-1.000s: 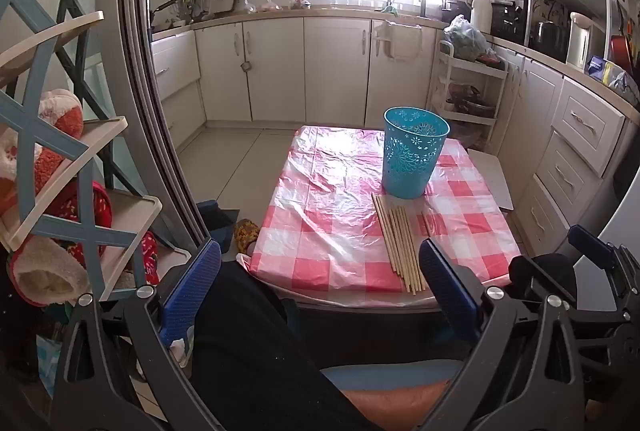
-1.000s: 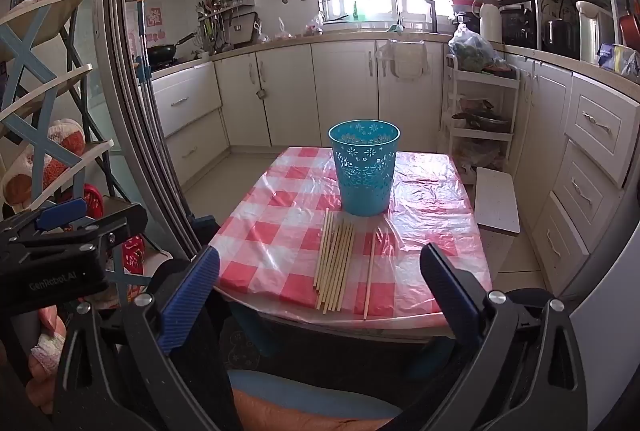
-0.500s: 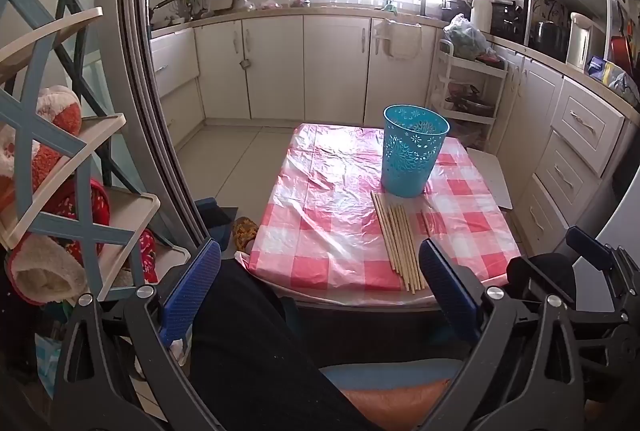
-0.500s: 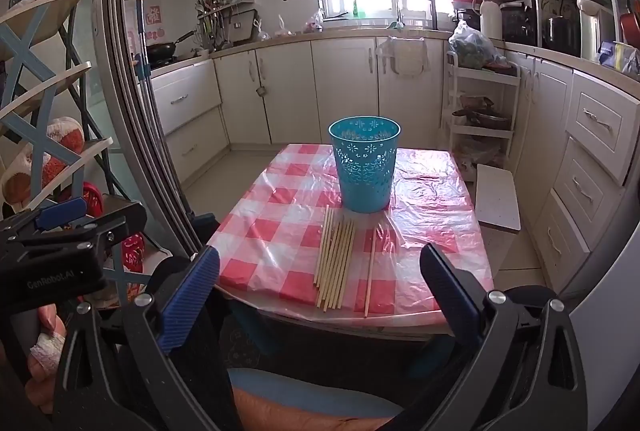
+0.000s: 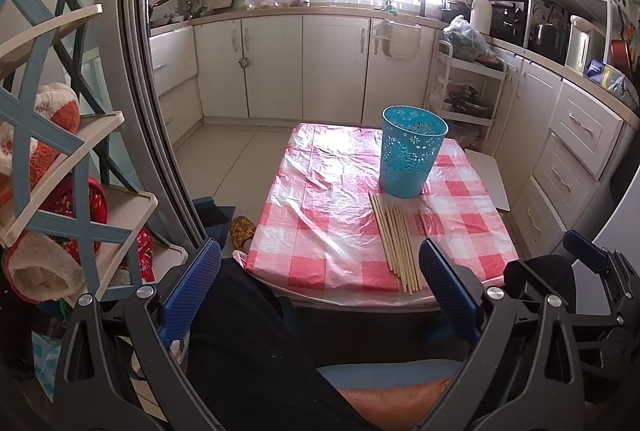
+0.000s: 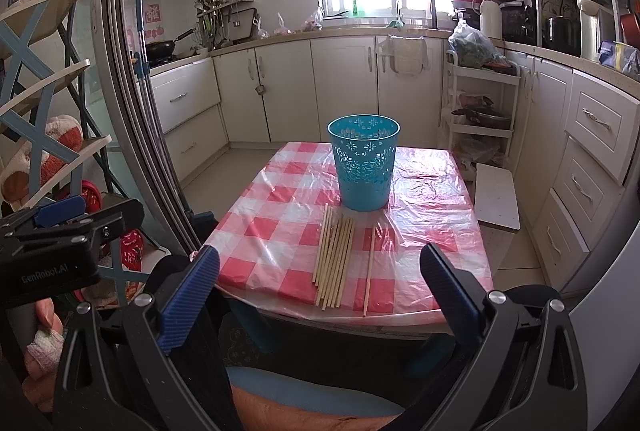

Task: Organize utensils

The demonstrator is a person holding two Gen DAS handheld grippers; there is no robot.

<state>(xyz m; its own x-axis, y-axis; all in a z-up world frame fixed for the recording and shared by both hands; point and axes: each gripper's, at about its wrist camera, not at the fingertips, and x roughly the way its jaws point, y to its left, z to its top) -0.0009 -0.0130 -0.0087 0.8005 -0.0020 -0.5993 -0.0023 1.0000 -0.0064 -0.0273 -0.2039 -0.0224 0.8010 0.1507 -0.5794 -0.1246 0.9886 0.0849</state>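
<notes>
Little has moved: both views sit barely nearer. Left hand-held gripper (image 5: 320, 291) and right hand-held gripper (image 6: 320, 291) gape, empty. Chopsticks (image 6: 335, 259) lie bundled on the worktop (image 6: 272, 231) before the blue basket (image 6: 364, 167); light, stiff, likely slippery, best pinched mid-length.

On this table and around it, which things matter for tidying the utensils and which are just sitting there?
Matter:
pale wooden chopsticks bundle
single stray wooden chopstick
teal perforated plastic bin

Just there:
white rectangular board
white tiered kitchen cart
plush slippers on rack
</notes>
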